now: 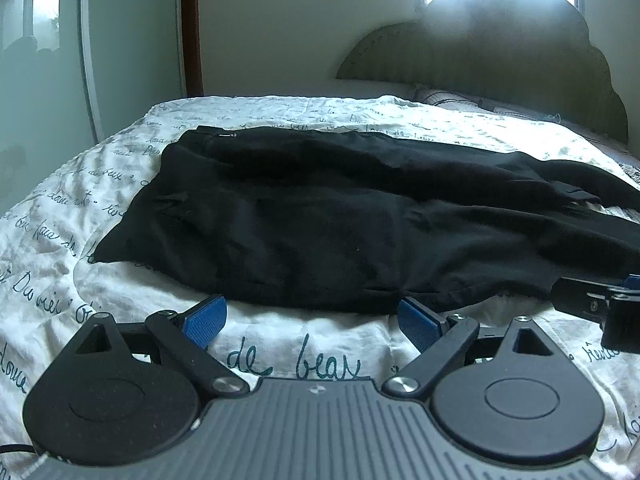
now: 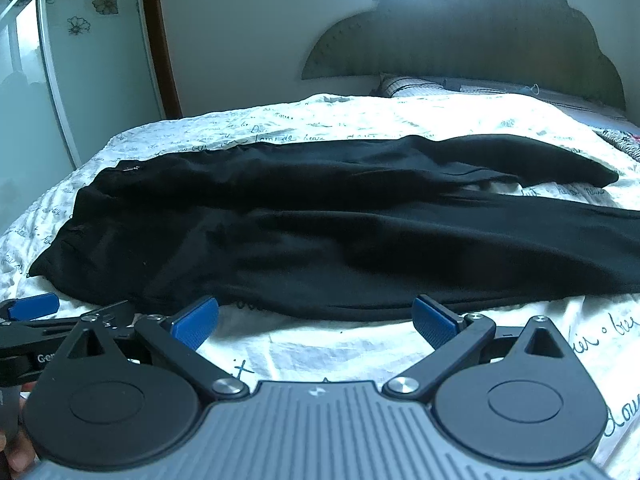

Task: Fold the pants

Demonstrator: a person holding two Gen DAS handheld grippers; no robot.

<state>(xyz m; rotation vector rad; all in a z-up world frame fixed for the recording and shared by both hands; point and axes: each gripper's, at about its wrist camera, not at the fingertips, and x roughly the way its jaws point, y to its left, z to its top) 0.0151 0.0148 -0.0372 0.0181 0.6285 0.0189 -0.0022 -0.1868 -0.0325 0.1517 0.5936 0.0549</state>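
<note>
The black pants (image 1: pixel 320 216) lie spread lengthwise on the bed (image 1: pixel 120 304), legs slightly apart. The left hand-held gripper (image 1: pixel 312 320) and right hand-held gripper (image 2: pixel 316 320) both gape wide just short of the near edge. Pinching quilt along with the hem would likely drag the bedding.

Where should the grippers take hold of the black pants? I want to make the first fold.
Likely the near long edge of the black pants: it lies flat just ahead of both open grippers, left gripper toward the waist, right gripper along the leg. Come in low from the near side.
</note>
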